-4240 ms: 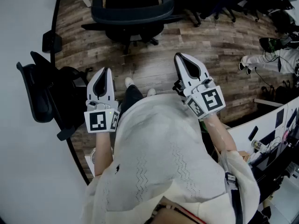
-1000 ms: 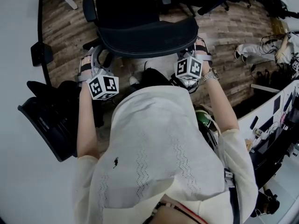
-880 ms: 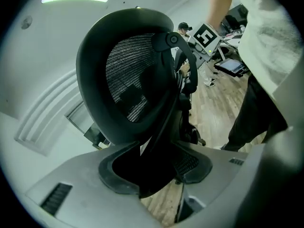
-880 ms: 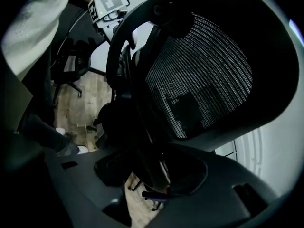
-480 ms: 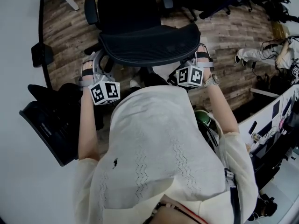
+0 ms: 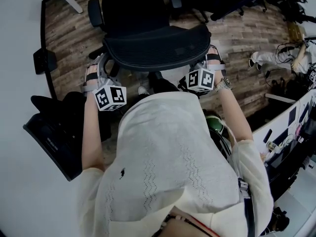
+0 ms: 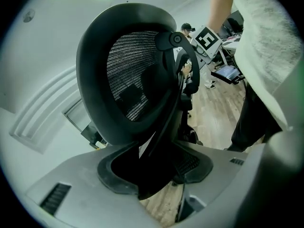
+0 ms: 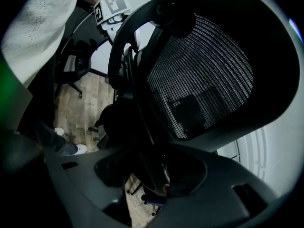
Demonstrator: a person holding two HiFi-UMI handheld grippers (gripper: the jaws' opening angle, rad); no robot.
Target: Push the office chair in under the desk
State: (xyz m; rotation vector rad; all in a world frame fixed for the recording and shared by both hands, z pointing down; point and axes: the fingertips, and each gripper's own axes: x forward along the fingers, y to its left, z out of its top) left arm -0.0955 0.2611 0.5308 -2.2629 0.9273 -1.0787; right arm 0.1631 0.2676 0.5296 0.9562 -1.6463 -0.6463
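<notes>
Office chair [image 6: 136, 11] out on the wood floor [image 6: 237, 28] just beside the white desk [image 6: 19, 58], untouched seconds ago, backrest [image 6: 158, 46] edges now clamped in left gripper [image 6: 100, 60], jaws just eased wider, and right gripper [image 6: 213, 52].

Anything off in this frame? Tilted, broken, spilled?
Nothing stands out. The office chair is upright and looks intact on the wood floor, with no spill or debris near it. A second chair sits at the edge of the white desk on the left.

Matt mesh office chair [image 6: 158, 46], wood-plank floor [image 6: 69, 46]
</notes>
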